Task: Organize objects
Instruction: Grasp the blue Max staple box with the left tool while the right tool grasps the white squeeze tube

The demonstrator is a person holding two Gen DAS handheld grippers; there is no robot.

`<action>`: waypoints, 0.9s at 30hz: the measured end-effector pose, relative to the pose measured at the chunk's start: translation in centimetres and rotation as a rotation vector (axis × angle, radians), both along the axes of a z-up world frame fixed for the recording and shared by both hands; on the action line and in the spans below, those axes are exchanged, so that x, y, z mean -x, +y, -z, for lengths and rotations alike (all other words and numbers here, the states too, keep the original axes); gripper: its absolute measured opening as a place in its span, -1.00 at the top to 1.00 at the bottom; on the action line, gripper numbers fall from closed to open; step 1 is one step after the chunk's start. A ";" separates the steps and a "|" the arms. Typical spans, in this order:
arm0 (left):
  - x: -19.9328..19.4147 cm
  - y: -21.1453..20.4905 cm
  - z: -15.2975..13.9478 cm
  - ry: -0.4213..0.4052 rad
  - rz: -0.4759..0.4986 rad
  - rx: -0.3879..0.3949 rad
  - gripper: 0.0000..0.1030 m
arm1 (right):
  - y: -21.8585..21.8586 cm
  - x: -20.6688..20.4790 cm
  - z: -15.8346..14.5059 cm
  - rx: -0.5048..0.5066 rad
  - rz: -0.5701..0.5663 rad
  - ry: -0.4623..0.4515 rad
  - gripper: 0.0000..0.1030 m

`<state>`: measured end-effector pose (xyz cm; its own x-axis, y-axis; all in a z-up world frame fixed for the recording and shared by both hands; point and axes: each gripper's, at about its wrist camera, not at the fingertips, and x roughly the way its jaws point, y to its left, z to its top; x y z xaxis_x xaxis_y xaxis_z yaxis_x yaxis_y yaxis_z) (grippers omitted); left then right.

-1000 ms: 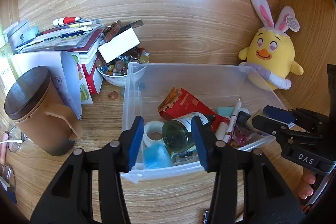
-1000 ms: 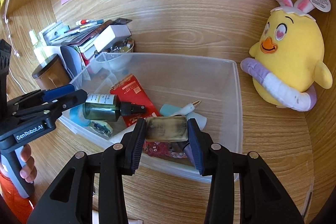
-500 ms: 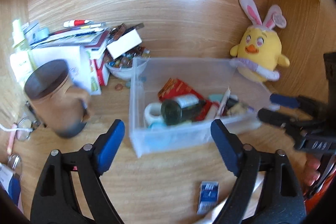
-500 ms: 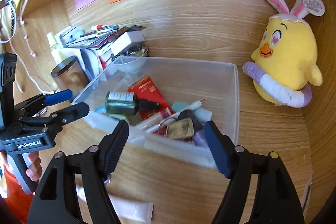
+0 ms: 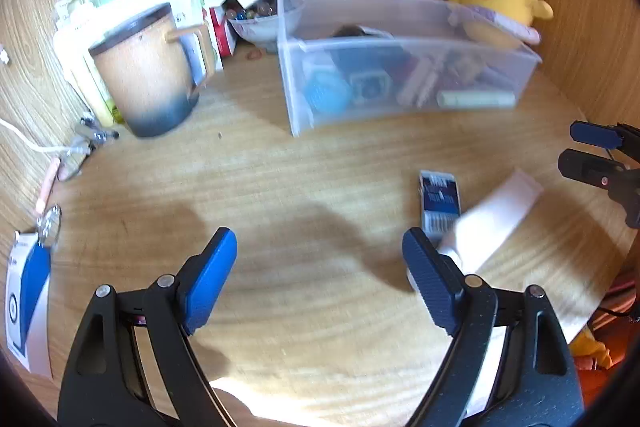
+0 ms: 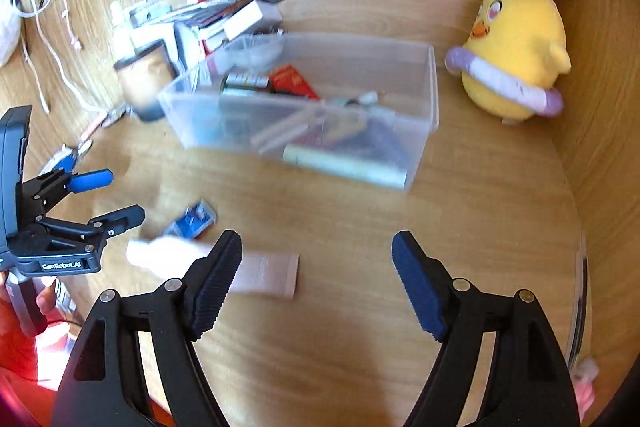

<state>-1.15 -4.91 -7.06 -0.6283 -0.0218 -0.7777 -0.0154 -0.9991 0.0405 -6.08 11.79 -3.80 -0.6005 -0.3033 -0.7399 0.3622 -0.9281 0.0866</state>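
A clear plastic bin (image 5: 400, 83) (image 6: 420, 131) holding several small items stands at the back of the wooden desk. In front of it lie a white tube (image 5: 496, 215) (image 6: 264, 273) and a small blue-and-white packet (image 5: 438, 199) (image 6: 192, 221). My left gripper (image 5: 318, 259) (image 6: 126, 195) hovers open over bare desk, its right finger just beside the tube's end. My right gripper (image 6: 316, 247) (image 5: 584, 151) is open too, with nothing between its fingers; the tube lies under and behind its left finger.
A lidded brown mug (image 5: 148, 79), a bowl of beads (image 5: 260, 23) and a stack of books (image 6: 224, 19) crowd the back left. A yellow plush chick (image 6: 516, 59) sits at the back right. Keys and a cable (image 5: 76, 147) lie left, a card (image 5: 24, 303) near the edge.
Both grippers have opened wide and drawn back from the bin. The green bottle and the tan item that sat between their jaws now lie in the bin.
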 end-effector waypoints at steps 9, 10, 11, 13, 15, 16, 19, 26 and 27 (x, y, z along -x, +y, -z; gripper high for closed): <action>-1.6 3.7 1.3 -0.044 0.091 -0.097 -0.74 | -1.3 -3.1 1.6 0.016 -0.033 -0.041 -0.50; -1.7 4.6 1.3 -0.041 0.107 -0.097 -0.75 | -1.4 -3.2 1.8 0.021 -0.031 -0.048 -0.50; -1.8 5.0 1.3 -0.035 0.117 -0.093 -0.75 | -1.3 -3.2 1.9 0.026 -0.028 -0.054 -0.51; -2.1 5.6 1.0 -0.017 0.117 -0.075 -0.75 | -1.1 -3.1 2.1 0.050 -0.018 -0.074 -0.51; -2.3 5.3 0.8 -0.007 0.101 -0.072 -0.75 | -1.1 -3.0 2.2 0.079 -0.015 -0.088 -0.52; -2.4 4.6 0.8 -0.006 0.082 -0.084 -0.75 | -1.1 -3.0 2.2 0.092 -0.014 -0.094 -0.52; -2.6 2.6 0.6 0.001 0.011 -0.105 -0.75 | -1.6 -2.9 2.4 0.097 -0.021 -0.099 -0.53; -2.9 -0.3 0.0 0.024 -0.070 -0.163 -0.74 | -5.1 -3.2 2.9 0.035 -0.084 -0.075 -0.52; -2.8 -0.2 -0.1 0.028 -0.069 -0.164 -0.74 | -5.6 -3.4 3.0 0.015 -0.090 -0.059 -0.50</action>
<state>1.66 -5.13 -6.97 -0.6510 0.0599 -0.7567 0.0523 -0.9910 -0.1234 -2.64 6.17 -6.75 -0.5259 -0.3651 -0.7682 0.4381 -0.8905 0.1233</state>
